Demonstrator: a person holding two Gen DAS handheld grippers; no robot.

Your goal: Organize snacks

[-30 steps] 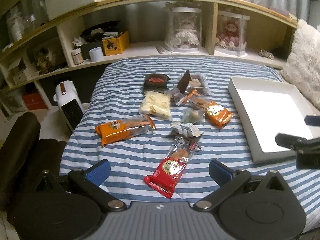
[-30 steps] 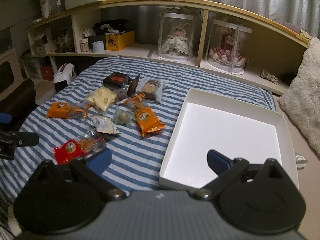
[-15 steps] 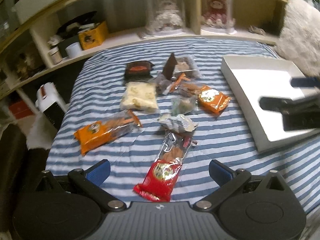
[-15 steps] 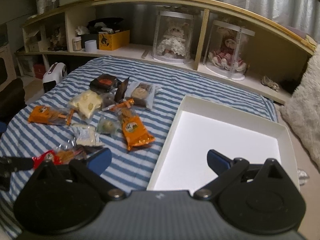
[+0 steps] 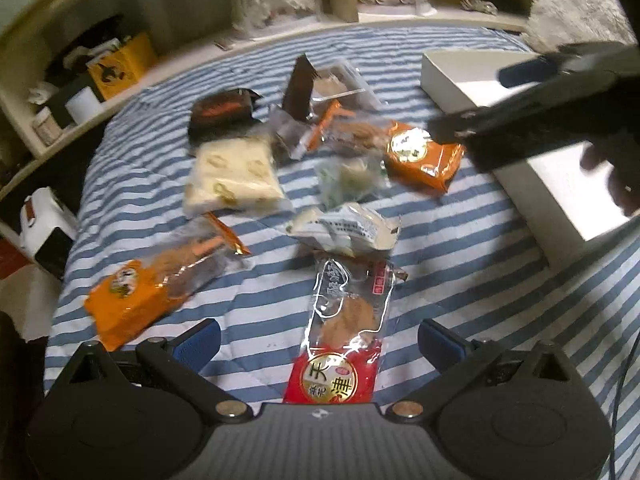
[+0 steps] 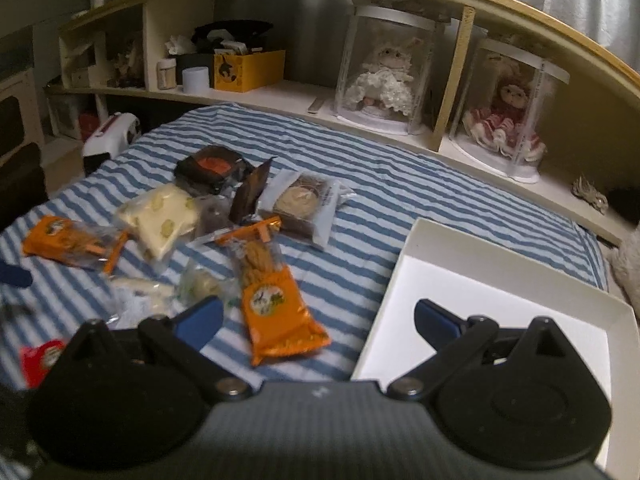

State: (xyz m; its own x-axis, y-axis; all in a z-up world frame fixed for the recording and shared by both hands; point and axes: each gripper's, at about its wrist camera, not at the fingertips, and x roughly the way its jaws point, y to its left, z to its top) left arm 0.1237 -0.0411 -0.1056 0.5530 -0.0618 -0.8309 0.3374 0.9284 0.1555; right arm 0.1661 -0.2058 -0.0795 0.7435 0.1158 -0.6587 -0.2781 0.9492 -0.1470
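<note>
Striped bedspread point(image 5: 440, 240), snacks scattered mid-frame, empty white box point(image 6: 500, 300) at right. Left tongs point(image 5: 320, 340) gaping wide over red snack packet point(image 5: 340, 360) at lower centre; right tongs point(image 6: 320, 320) wide over orange packet point(image 6: 276, 312). Nothing gripped. Approach step judged; descent and closing called for next.

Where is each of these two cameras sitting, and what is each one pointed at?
Left wrist: on the open left gripper, low over the red snack pack; its blue fingers show.
Right wrist: on the open right gripper, between an orange snack pack and the white box.
Shared: the striped bedspread, snacks, box.
</note>
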